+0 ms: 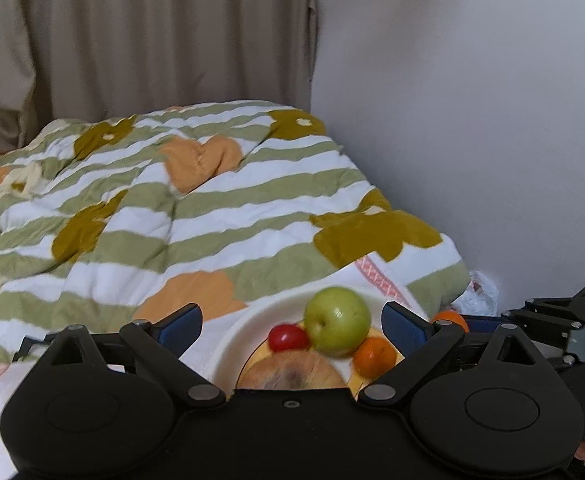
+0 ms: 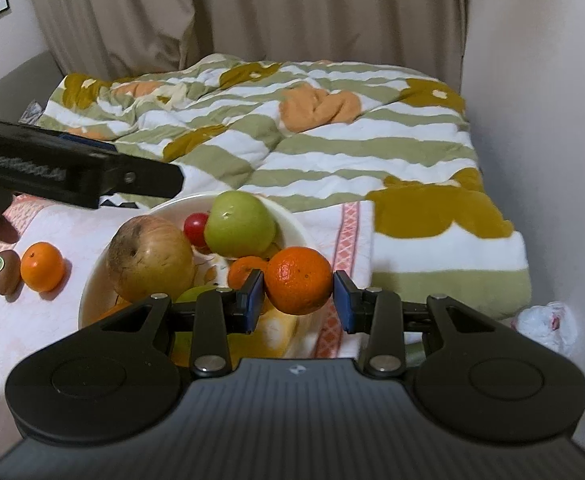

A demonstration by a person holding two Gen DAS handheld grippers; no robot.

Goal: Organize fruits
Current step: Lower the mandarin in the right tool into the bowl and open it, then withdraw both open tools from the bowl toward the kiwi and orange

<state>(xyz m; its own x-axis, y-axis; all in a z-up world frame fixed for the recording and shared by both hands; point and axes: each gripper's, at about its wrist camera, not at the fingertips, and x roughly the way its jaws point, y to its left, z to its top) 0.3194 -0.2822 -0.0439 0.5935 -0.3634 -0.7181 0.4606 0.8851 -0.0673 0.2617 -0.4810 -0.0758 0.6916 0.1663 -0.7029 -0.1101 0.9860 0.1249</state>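
Observation:
A white bowl (image 2: 89,284) on a pink-and-white towel holds a large brownish apple (image 2: 150,260), a green apple (image 2: 239,229), a small red fruit (image 2: 195,226) and a small orange (image 2: 243,270). My right gripper (image 2: 298,294) is shut on an orange (image 2: 298,280), held just past the bowl's right rim. Left of the bowl lie another orange (image 2: 42,266) and a kiwi (image 2: 6,272). My left gripper (image 1: 292,320) stands wide open above the bowl (image 1: 236,320) with nothing between its pads; the green apple (image 1: 337,320) shows beyond it.
A rumpled striped quilt (image 2: 332,152) covers the bed behind the towel (image 2: 44,320). A white wall (image 2: 540,120) closes the right side and beige curtains (image 2: 292,8) hang at the back. A crumpled white bag (image 2: 548,322) lies by the wall.

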